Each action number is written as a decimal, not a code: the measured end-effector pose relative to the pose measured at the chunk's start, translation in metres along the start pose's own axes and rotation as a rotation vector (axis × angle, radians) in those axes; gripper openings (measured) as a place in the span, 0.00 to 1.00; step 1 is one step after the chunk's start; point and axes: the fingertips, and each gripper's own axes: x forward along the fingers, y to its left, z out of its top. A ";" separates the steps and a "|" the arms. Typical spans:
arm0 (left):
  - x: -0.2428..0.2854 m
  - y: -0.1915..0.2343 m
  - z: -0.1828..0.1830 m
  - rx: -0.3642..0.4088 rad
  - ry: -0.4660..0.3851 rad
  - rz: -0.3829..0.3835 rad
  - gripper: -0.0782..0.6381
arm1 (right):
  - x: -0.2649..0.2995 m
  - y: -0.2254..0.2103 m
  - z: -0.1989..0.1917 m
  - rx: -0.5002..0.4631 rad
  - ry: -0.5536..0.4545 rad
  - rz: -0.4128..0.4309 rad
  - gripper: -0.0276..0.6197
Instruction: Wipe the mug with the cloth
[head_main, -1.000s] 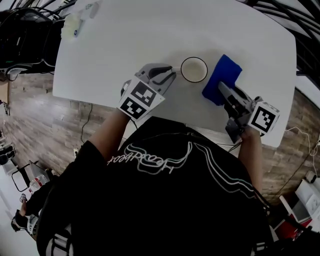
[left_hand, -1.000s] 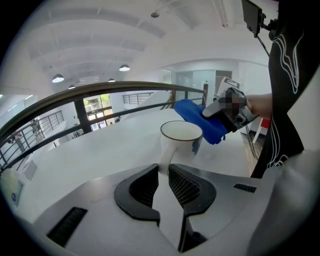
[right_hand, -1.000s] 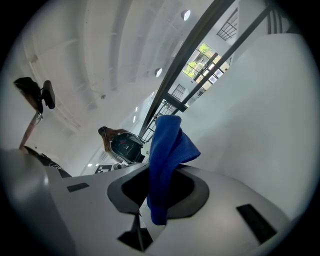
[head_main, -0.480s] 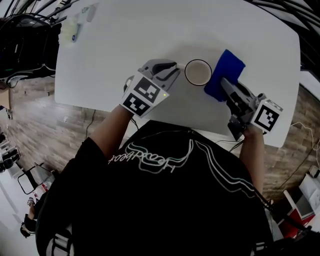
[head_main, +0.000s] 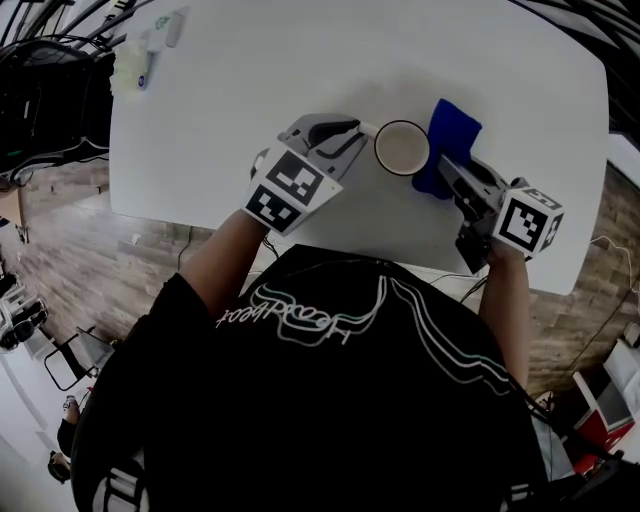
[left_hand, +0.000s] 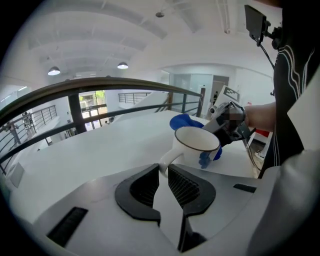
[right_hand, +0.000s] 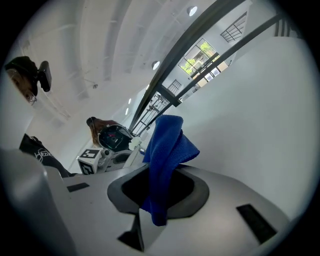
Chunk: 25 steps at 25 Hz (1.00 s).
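Note:
A white mug (head_main: 402, 148) with a dark rim stands on the white table (head_main: 250, 90). My left gripper (head_main: 358, 130) is shut on the mug's handle (left_hand: 167, 159), which sits between its ribbed pads (left_hand: 186, 186). The mug (left_hand: 196, 146) stays upright. A blue cloth (head_main: 449, 132) hangs bunched from my right gripper (head_main: 441, 166), pressed against the mug's right side. In the right gripper view the cloth (right_hand: 166, 145) is pinched between the jaws of the gripper (right_hand: 160, 189) and stands up above them. The cloth (left_hand: 185, 121) shows behind the mug in the left gripper view.
A pale bottle-like object (head_main: 133, 66) lies at the table's far left corner. The table's near edge (head_main: 200, 212) runs just in front of both hands, with wooden floor (head_main: 60, 250) below. Black equipment and cables (head_main: 40, 100) sit left of the table.
My right gripper has carried the cloth left, from lying apart on the table to bunched against the mug's side. My left gripper keeps its hold on the handle.

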 end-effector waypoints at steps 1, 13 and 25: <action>0.001 -0.001 0.001 -0.002 -0.001 -0.002 0.20 | 0.001 -0.005 -0.003 -0.004 0.017 -0.023 0.14; 0.006 0.007 0.003 -0.013 -0.033 -0.033 0.19 | -0.001 -0.019 -0.007 -0.049 0.066 -0.097 0.14; 0.024 0.022 0.015 -0.026 -0.062 -0.083 0.18 | -0.016 0.007 0.041 -0.122 -0.024 0.034 0.14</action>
